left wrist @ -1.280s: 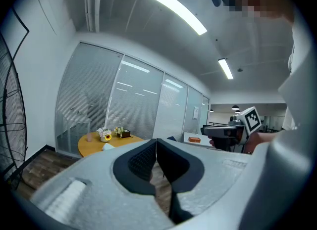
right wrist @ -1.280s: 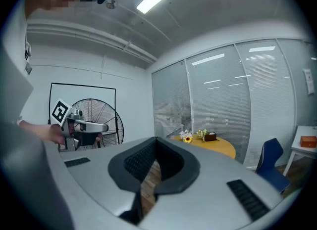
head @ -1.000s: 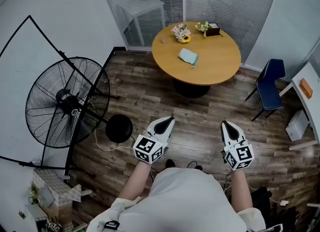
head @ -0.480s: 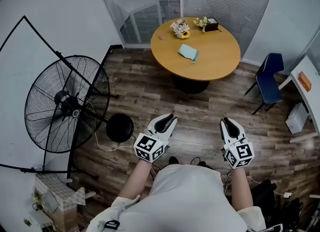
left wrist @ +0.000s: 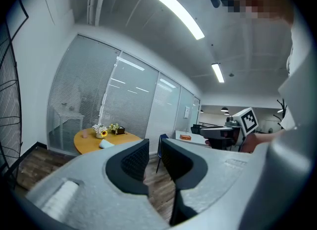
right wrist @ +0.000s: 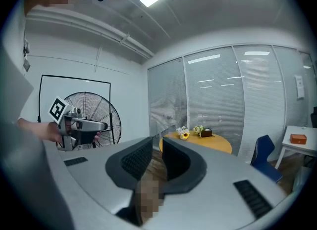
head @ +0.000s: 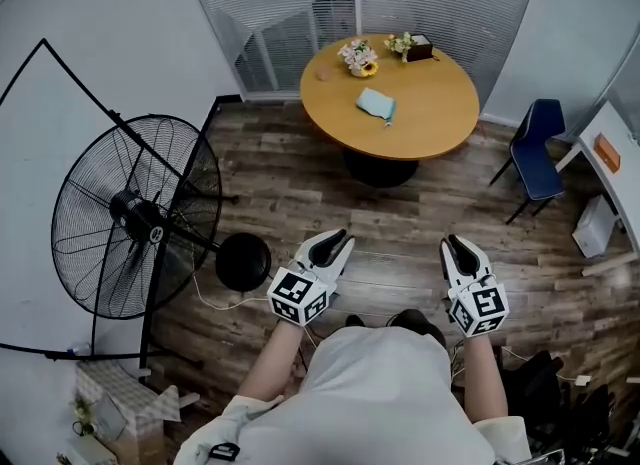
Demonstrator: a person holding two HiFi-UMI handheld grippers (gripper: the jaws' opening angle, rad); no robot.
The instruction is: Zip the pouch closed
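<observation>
A light blue pouch (head: 376, 105) lies flat on the round wooden table (head: 440, 113), far ahead of me across the wood floor. In the left gripper view the pouch (left wrist: 105, 144) shows as a small pale patch on the distant table. My left gripper (head: 338, 240) and right gripper (head: 452, 245) are held in front of my body over the floor, well short of the table. Both point forward. The jaws of the left gripper (left wrist: 154, 147) and of the right gripper (right wrist: 158, 147) stand together with only a thin slit and nothing between them.
A big black standing fan (head: 135, 218) stands at my left with its round base (head: 244, 260) close to the left gripper. Flowers (head: 358, 57) and a dark box (head: 420, 48) sit at the table's far side. A blue chair (head: 535, 153) and a white desk (head: 610, 153) are on the right.
The view has shifted a little, as if I stepped forward: the table sits slightly higher and the fan lower. Both grippers keep their pose and stay shut.
</observation>
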